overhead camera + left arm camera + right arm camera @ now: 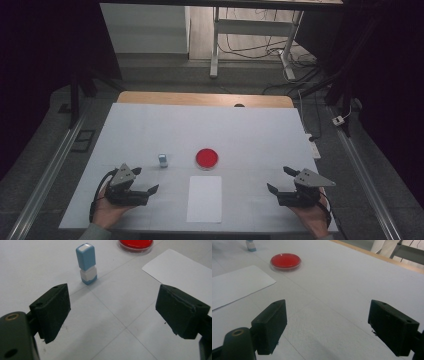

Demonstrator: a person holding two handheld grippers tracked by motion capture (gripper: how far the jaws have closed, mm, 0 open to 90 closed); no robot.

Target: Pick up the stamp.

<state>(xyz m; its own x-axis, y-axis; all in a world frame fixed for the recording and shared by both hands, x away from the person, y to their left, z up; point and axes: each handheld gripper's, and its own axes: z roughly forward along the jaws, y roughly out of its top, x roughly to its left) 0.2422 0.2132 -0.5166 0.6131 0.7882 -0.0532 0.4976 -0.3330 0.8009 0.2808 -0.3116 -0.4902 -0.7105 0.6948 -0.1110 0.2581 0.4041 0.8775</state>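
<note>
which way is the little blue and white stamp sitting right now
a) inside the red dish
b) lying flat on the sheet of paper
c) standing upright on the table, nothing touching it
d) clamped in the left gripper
c: the stamp stands upright on the bare table, apart from the paper and the red dish, ahead of the open left gripper.

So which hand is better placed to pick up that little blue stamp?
Left, most likely. The left gripper is open, and the stamp stands upright just ahead of its jaws. The right gripper sits across the table, with the paper sheet and red dish between.
</note>
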